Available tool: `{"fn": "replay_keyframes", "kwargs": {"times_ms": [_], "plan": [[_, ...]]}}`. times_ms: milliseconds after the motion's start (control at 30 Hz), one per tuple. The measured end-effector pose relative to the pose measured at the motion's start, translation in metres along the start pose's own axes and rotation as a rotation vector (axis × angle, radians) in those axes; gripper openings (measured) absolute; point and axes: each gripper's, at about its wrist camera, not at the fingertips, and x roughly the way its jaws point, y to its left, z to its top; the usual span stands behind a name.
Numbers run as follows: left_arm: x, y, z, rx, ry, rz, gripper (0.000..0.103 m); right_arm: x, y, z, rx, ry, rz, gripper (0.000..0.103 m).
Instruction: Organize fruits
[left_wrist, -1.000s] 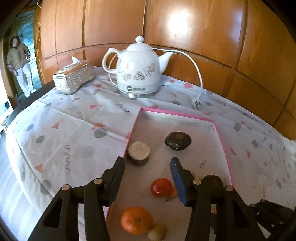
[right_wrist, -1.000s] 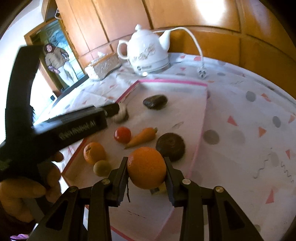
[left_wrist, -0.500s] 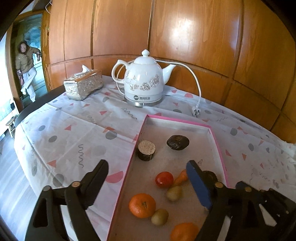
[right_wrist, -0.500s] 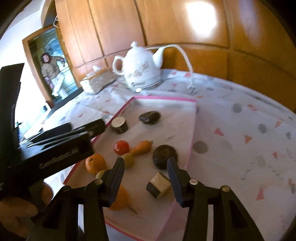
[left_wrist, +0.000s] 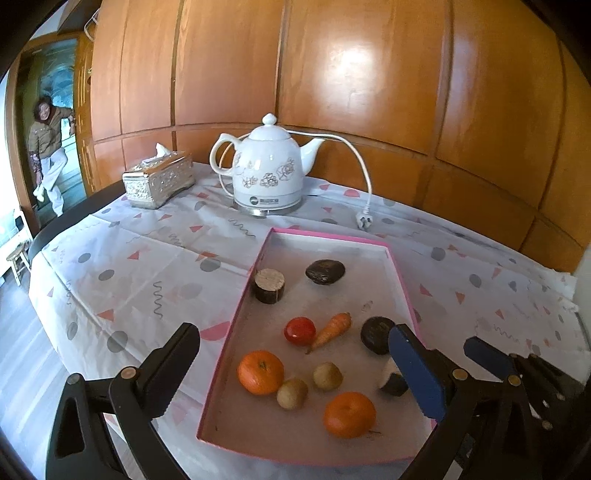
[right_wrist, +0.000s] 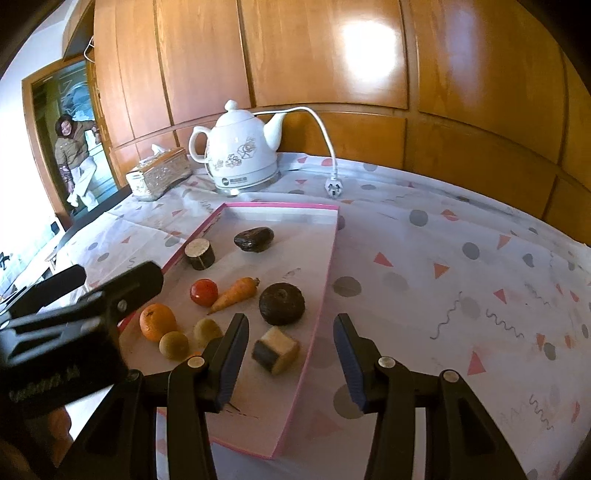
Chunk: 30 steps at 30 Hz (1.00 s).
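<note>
Carrot (left_wrist: 330, 331) lies in tray (left_wrist: 236, 325), tip toward near-left corner.

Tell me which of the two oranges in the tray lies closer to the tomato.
The orange by the tray's left wall, just below the tomato. The other orange sits farther off, near the front edge.

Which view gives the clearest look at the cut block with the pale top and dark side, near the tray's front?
The right wrist view: the cut block lies fully exposed beside the round dark fruit. In the left wrist view the block is mostly hidden behind the left hand-held gripper's blue-padded finger.
</note>
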Motion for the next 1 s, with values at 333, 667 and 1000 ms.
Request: {"fn": "replay_keyframes", "kwargs": {"times_ms": [333,667,1000], "plan": [[-0.01,-0.007,-0.001,0.01,-0.022,0.007,0.103,-0.007,0.0,-0.002,-0.006,-0.019,-0.004,0.048],[-0.014,0.001,-0.001,-0.017,-0.035,0.011,0.103,-0.009,0.002,-0.003,-0.016,-0.022,0.001,0.048],[-0.013,0.001,0.0,-0.007,-0.032,0.029,0.103,-0.009,0.005,-0.003,-0.028,-0.022,0.001,0.049]]}}
